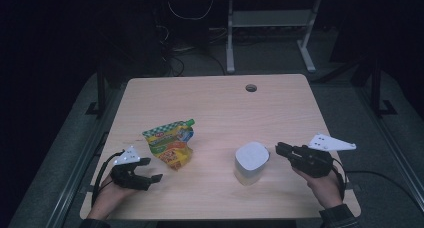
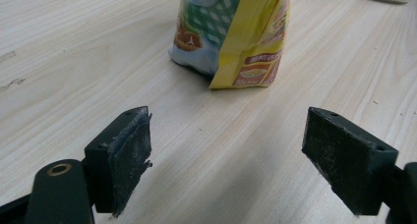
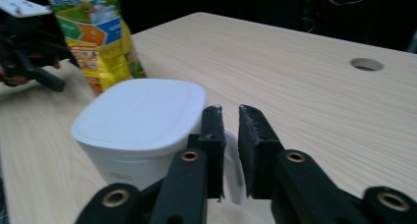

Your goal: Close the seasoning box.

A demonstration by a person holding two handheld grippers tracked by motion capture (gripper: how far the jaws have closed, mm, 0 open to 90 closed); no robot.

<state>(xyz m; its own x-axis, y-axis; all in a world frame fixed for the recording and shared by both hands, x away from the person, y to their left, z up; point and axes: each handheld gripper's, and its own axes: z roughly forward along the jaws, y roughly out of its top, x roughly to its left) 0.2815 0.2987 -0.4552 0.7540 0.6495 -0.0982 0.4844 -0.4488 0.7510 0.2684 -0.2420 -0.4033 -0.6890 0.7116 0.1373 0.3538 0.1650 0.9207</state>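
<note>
right gripper (image 3: 227,113): in the right gripper view its jaws stand a narrow slit apart with nothing pinched; the tips sit just beside the near wall of the tub, and a thin white handle or tab on that wall shows behind the slit. whether the pads touch it i cannot tell.
left gripper (image 2: 226,155): jaws spread wide, bare wood between them, holding nothing.
tub (image 1: 251,162): white, lidded, upright on the near right part of the table, straight ahead of the right gripper (image 1: 278,149) and nearly touching its tips.
pouch (image 1: 170,144): yellow and green snack bag with a spout, left of the tub and well apart from it. its long axis runs from the near bottom corner up toward the far spout; it seems to stand leaning.
which hand is nearer: the right to the tub, the left (image 1: 152,170) to the pouch, which lies just ahead of the open jaws.
what the move turns on: the tub lies dead ahead of the right jaws, so a short push forward would likely reach it.
table (image 1: 215,103): pale wood, with a round hole near the far edge.
</note>
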